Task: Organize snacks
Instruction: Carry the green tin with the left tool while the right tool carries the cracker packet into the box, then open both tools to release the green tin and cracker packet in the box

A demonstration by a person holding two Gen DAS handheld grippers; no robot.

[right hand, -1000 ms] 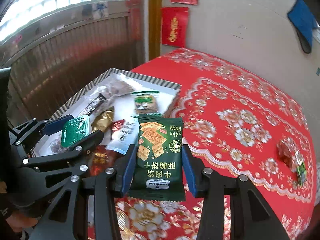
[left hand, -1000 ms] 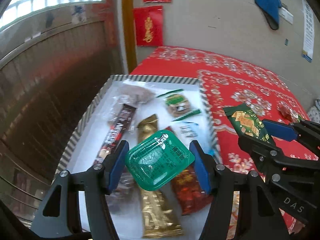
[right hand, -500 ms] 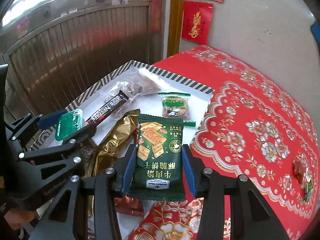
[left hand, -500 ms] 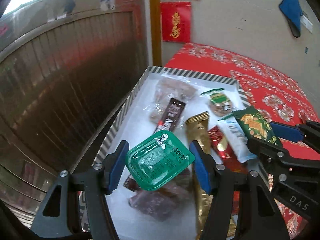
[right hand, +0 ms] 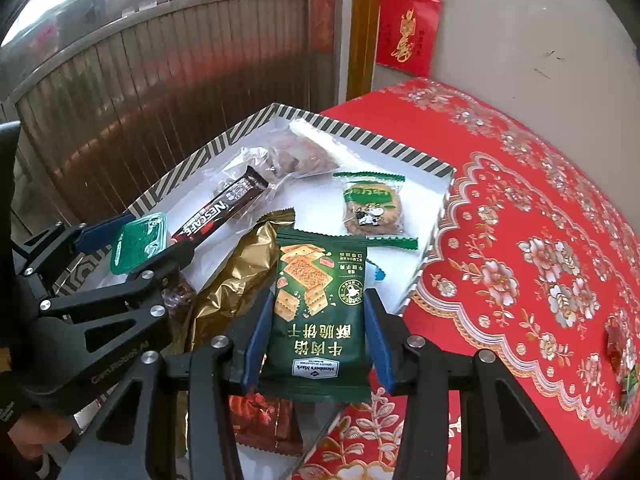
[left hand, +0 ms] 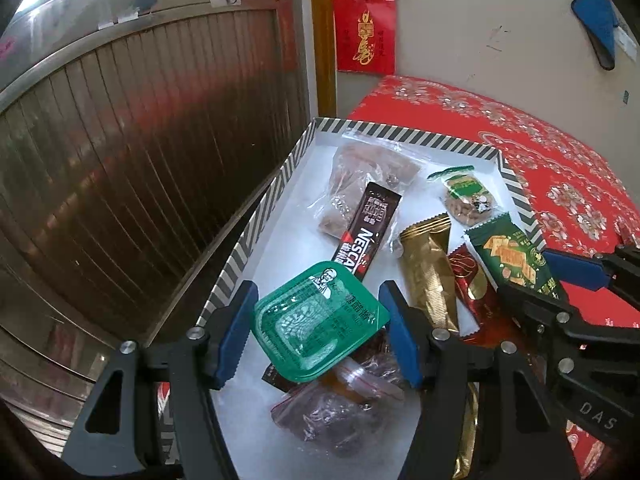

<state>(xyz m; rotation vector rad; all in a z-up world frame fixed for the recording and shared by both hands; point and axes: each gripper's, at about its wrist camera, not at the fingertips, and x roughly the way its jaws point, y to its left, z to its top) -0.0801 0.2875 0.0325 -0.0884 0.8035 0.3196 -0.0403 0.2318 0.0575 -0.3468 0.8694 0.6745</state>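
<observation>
Snacks: Nescafe stick [left hand: 370, 228] in tray [left hand: 256, 232]; Member's Mark cracker pkt [right hand: 316, 316].

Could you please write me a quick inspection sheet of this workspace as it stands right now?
Surface: red floral tablecloth, striped-rim tray at its edge.
Job's things: Nescafe stick, gold packet, round cookie pack, clear bags in the tray.
Clutter: one wrapped sweet on the cloth.
Grippers: left tool clamps a green sauce cup; right tool clamps a green cracker packet.
Cables: nothing seen.
Surroundings: ribbed metal door, red wall hangings.
</observation>
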